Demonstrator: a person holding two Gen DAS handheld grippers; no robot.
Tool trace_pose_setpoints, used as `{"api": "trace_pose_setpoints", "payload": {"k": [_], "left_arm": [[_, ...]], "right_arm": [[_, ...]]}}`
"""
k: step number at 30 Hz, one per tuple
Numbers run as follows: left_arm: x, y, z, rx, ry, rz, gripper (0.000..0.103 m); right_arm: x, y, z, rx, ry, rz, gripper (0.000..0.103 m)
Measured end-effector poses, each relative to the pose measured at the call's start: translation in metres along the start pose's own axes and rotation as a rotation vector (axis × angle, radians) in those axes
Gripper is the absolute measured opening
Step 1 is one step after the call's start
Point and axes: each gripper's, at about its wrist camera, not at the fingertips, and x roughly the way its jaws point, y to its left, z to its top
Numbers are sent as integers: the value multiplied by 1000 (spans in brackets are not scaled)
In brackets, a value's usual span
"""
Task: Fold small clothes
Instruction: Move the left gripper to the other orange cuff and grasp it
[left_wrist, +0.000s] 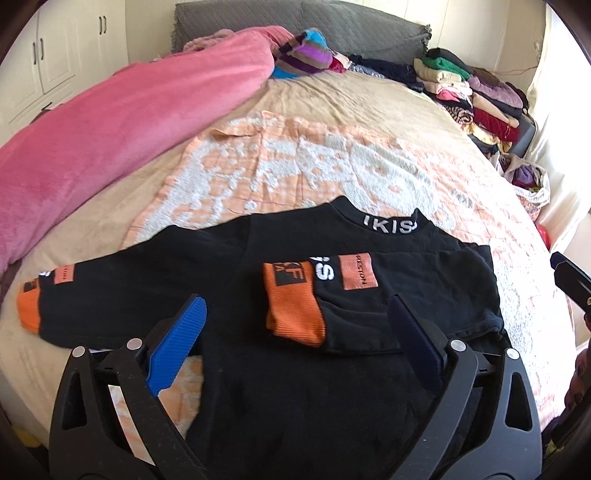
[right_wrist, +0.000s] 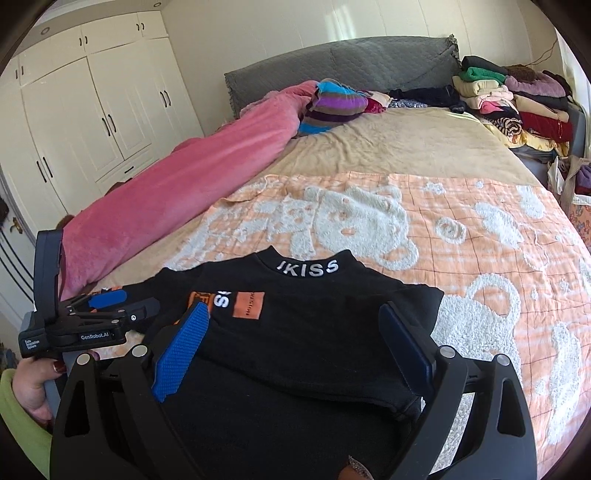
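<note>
A small black top (left_wrist: 288, 369) with orange cuffs and a white "KISS" collar lies flat on the bed, collar away from me. Its right sleeve (left_wrist: 317, 299) is folded in across the chest, orange cuff down. Its left sleeve (left_wrist: 48, 295) lies spread out to the left. My left gripper (left_wrist: 295, 321) is open and empty, just above the top's body. My right gripper (right_wrist: 295, 332) is open and empty over the top's (right_wrist: 295, 343) right half. The left gripper also shows in the right wrist view (right_wrist: 122, 306) at the left, held by a hand.
An orange-and-white bear blanket (right_wrist: 461, 236) covers the bed under the top. A pink blanket (left_wrist: 110, 129) lies along the left. A striped bundle (left_wrist: 303, 51) sits near the grey headboard. Stacks of folded clothes (right_wrist: 517, 99) stand at the far right. White wardrobes (right_wrist: 92, 122) line the left wall.
</note>
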Motion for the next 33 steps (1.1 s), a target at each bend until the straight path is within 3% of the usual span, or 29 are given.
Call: {"api": "trace_pose_setpoints", "payload": {"k": [11,19,33], "left_arm": [[-27,50,-3,-75,-41,19,92],[-35,101,-9,-154,-51,71,93],[-35,224,-33,-392,-43,207,93]], "right_arm": [[-18,37,16,-52,-48,-3,93],[1,58,10,-93,0,-4,93],[47,106,-4,-168,89,25,93]]}}
